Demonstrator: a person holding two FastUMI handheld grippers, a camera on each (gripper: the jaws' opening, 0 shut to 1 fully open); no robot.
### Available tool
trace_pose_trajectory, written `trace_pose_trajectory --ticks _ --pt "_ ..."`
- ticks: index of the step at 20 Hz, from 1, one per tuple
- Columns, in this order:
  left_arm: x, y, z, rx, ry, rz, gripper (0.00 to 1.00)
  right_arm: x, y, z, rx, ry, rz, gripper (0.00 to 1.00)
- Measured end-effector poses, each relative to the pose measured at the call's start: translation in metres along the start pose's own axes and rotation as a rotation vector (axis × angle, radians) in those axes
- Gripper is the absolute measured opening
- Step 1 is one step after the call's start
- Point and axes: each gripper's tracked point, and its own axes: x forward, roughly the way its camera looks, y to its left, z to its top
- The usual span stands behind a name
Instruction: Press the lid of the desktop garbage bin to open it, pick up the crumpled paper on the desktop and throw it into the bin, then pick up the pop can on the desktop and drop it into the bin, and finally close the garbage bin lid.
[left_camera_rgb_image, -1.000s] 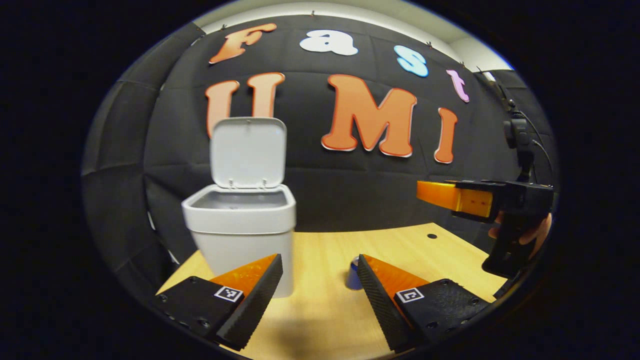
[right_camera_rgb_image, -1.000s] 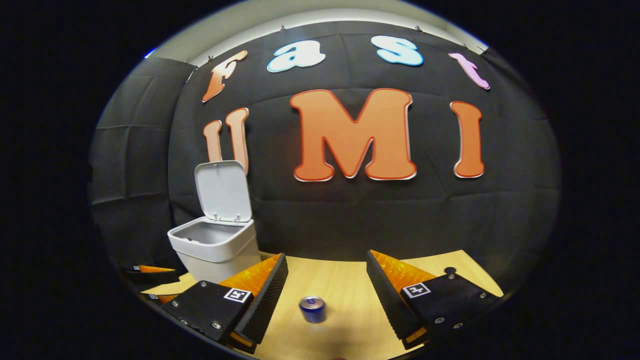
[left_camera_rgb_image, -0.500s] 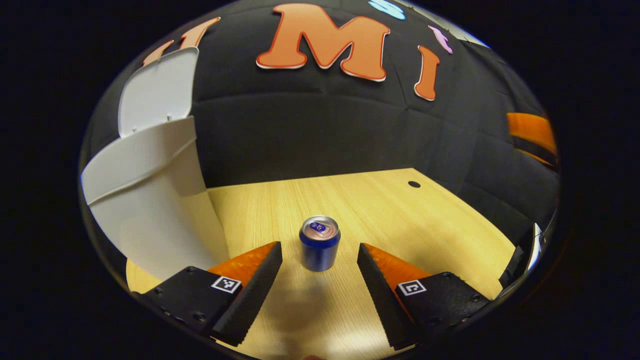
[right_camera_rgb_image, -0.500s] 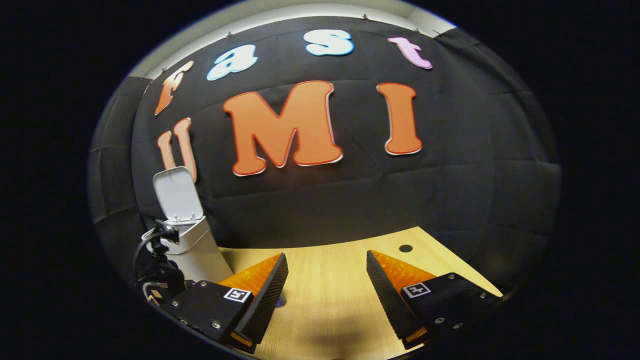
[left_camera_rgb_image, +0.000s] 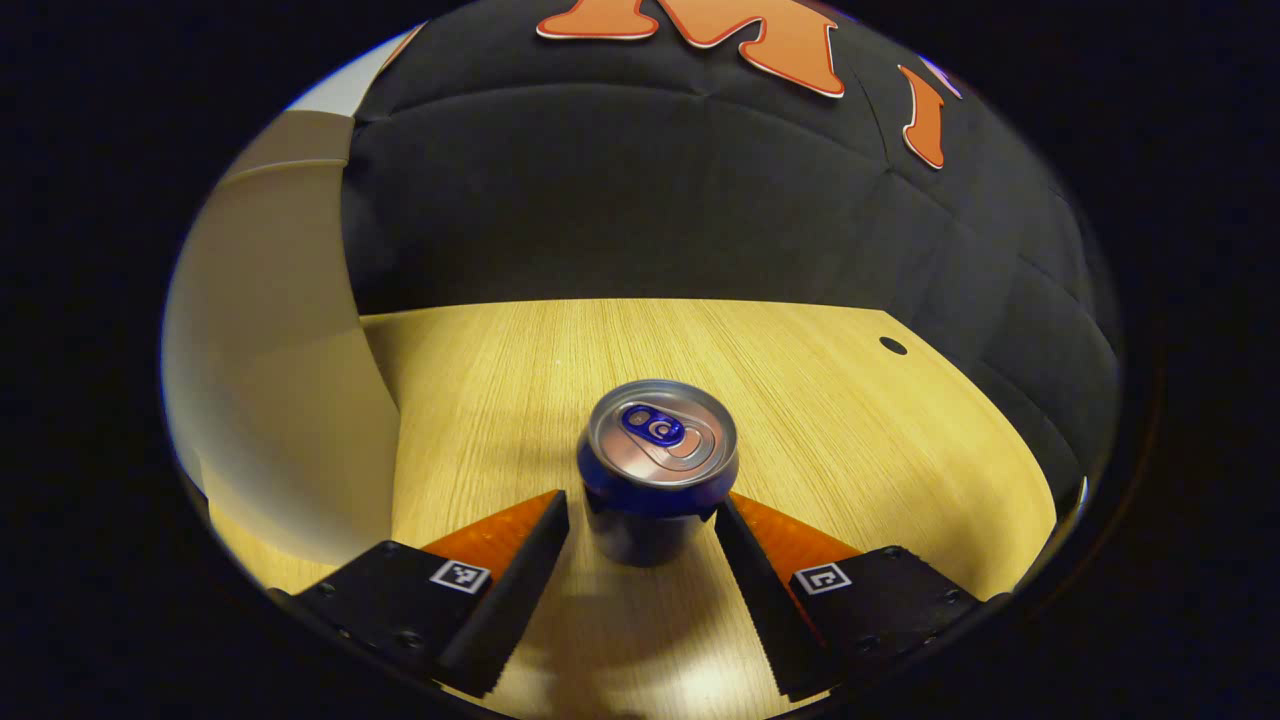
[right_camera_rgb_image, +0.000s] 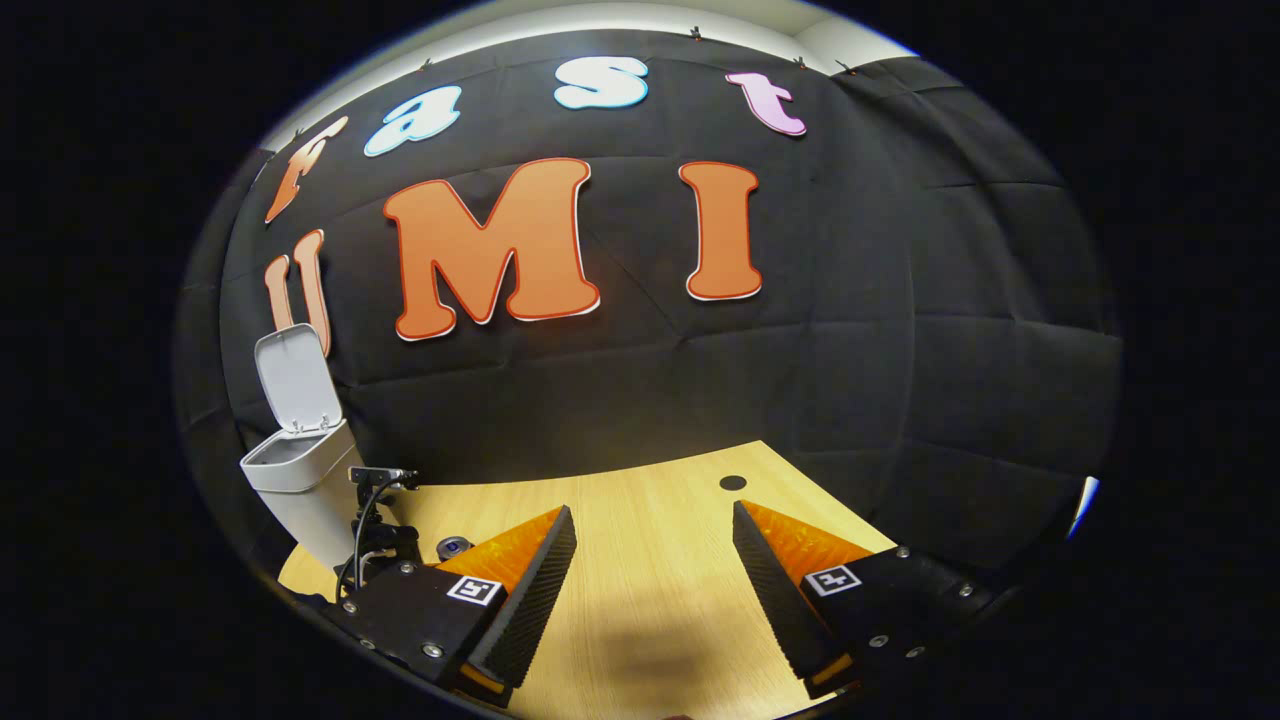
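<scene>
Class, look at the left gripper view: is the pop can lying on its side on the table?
No, the pop can stands upright on the table, its top facing up between the open jaws.

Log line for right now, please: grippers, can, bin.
left gripper: open, fingers either side of upright pop can | right gripper: open, nothing held | bin: lid up

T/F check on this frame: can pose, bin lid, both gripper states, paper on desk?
1. The pop can stands upright between the left hand-held gripper fingers. True.
2. The bin lid is shut. False: it stands open above the garbage bin.
3. The right hand-held gripper holds the can. False: it is open, with bare desktop between its fingers.
4. The left hand-held gripper has clamped the can. False: its fingers are apart.
</scene>
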Motion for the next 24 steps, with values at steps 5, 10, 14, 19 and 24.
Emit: trace_pose_trajectory --ticks 5,10,14,19,24 --pt "-0.005 0.001 0.008 0.038 -0.037 0.002 0.76 0.008 0.001 -0.002 -0.003 0.015 -0.006 0.94" --pt "-0.071 0.020 0.072 0.066 -0.262 0.006 0.73 0.027 0.040 -0.010 -0.004 0.044 0.097 0.94" --pt "-0.154 0.040 0.133 0.080 -0.413 0.071 0.72 0.040 0.083 -0.013 0.007 0.051 0.205 0.94" --pt "-0.246 0.102 0.222 -0.141 -0.565 0.171 0.73 0.034 0.132 -0.015 0.014 0.050 0.322 0.94" --pt "-0.278 0.174 0.257 -0.165 -0.623 0.268 0.72 0.016 0.143 -0.015 -0.001 0.039 0.367 0.94"
